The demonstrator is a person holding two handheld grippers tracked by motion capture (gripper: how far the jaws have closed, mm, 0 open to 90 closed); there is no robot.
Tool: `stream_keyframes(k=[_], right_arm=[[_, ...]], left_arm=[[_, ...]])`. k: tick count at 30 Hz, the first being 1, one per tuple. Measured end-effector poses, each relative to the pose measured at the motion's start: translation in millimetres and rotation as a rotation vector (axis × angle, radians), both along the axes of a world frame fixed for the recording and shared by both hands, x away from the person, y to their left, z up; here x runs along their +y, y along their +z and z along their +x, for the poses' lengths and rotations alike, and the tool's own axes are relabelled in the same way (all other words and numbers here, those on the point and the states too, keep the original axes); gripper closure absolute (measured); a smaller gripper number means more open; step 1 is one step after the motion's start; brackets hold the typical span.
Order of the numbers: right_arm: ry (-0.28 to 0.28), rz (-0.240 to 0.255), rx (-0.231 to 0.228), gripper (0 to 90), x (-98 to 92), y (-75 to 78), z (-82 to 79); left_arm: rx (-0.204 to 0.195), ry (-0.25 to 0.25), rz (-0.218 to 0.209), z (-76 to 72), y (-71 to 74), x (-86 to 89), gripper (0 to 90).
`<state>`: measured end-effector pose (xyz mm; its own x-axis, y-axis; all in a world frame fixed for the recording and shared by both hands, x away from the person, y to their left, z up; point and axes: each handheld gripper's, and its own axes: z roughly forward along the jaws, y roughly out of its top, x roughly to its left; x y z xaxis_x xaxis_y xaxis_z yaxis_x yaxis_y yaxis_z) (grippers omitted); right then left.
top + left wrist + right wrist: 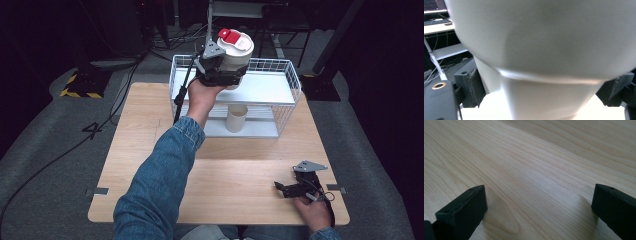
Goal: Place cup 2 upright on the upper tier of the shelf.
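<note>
**White cup held above the wire rack**

The left gripper [220,67] is clamped on a white paper cup with a white lid and a red tab [235,50]. In the left gripper view the black jaws are pressed against both sides of the cup's lower body [544,100], just beneath a raised ridge where the cup widens. The cup is held upright and lifted, above the left part of the upper shelf of a white wire rack [292,82] that stands at the far edge of a light wooden table [150,150]. No contact between cup and shelf can be made out. The left arm, in a blue denim sleeve [160,185], is stretched forward across the table.

On the lower shelf of the rack a second cup, plain, beige and without a lid [236,118], is seen standing upright, below and slightly right of the held one.

The right gripper [287,189] is kept low at the near right corner of the table, well apart from the rack. Its jaws are spread wide, with bare wood grain between them and nothing gripped.
</note>
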<state>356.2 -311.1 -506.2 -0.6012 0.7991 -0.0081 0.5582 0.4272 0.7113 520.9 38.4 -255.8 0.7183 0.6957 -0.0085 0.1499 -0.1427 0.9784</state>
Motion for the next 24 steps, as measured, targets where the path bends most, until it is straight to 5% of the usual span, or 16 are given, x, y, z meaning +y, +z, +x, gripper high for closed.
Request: stream_keyframes(k=[8,24], right_arm=[[0.0,0.0,0.0,0.1,0.0,0.0,0.0],[-0.001,0.001,0.001,0.1,0.1,0.1,-0.1]], left_arm=[[-0.002,0.047,0.02,15.7,-4.8,-7.0,13.6],[0.056,0.112,0.005,38.5,-20.2,-10.5,13.5]])
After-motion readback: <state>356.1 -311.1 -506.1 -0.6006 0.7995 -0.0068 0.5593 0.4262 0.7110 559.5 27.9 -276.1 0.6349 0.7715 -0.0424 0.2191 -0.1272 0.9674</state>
